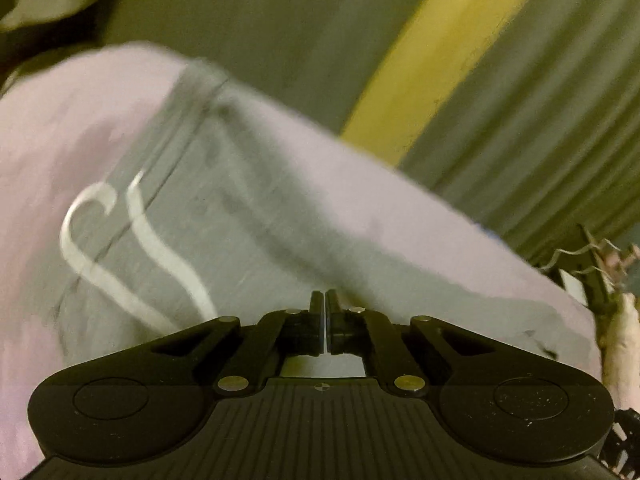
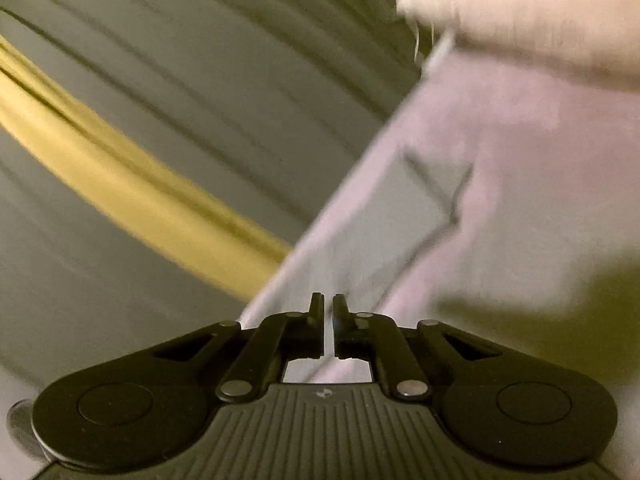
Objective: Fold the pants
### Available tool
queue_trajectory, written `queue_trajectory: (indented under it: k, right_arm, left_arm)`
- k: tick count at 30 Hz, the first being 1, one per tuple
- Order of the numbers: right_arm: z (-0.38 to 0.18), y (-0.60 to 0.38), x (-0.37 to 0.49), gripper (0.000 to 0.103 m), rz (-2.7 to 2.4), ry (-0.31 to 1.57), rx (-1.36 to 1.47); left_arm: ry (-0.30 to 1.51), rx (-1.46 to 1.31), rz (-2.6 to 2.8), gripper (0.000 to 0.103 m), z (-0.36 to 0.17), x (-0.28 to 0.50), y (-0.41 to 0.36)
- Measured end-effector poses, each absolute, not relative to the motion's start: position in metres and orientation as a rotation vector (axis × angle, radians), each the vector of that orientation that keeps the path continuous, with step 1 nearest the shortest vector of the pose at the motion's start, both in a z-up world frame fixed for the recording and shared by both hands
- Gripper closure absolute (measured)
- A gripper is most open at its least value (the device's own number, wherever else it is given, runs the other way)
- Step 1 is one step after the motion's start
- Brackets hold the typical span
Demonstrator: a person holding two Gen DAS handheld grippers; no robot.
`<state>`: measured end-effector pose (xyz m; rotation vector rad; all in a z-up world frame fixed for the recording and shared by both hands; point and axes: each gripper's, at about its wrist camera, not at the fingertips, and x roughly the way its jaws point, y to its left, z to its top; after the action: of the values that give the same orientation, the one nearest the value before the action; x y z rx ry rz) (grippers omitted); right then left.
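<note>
Grey sweatpants (image 1: 248,216) with a white drawstring (image 1: 160,248) at the waistband hang stretched in front of my left gripper (image 1: 324,300), whose jaws are shut on the fabric's edge. In the right wrist view the same pale grey pants (image 2: 460,208) run up and to the right, with a seam or pocket line showing. My right gripper (image 2: 328,304) has its jaws nearly together with cloth pinched between them. Both views are motion-blurred.
Behind the pants lies a grey striped surface (image 1: 540,100) with a broad yellow band (image 1: 432,60), which also shows in the right wrist view (image 2: 132,184). A person's gloved hand or sleeve (image 2: 532,20) is at the top right. Wires and clutter (image 1: 592,268) sit at the right edge.
</note>
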<state>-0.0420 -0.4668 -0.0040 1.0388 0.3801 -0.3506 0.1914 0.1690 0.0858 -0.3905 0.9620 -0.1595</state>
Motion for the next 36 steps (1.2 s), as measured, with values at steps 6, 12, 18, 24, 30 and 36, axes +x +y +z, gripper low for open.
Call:
queue_trajectory:
  k: [6, 12, 18, 24, 30, 36]
  right_arm:
    - [-0.046, -0.460, 0.016, 0.047, -0.352, 0.447, 1.166]
    - [-0.062, -0.476, 0.065, 0.045, -0.359, 0.430, 1.278]
    - [-0.081, -0.482, 0.109, 0.045, -0.385, 0.483, 1.277]
    - [-0.086, -0.479, 0.125, 0.054, -0.366, 0.460, 1.267]
    - [-0.107, -0.491, 0.129, 0.091, -0.392, 0.469, 1.359]
    - [-0.108, -0.485, 0.132, 0.099, -0.380, 0.486, 1.305]
  left_arm:
    - [0.920, -0.443, -0.108, 0.084, 0.068, 0.169, 0.173]
    - [0.880, -0.479, -0.068, 0.040, 0.060, 0.211, 0.156]
    - [0.889, -0.540, -0.040, 0.018, 0.047, 0.284, 0.137]
    - [1.003, -0.540, -0.071, 0.015, 0.031, 0.356, 0.111]
    - [1.149, -0.569, 0.002, 0.018, -0.007, 0.410, 0.097]
    - [1.203, -0.524, -0.020, 0.044, -0.021, 0.446, 0.077]
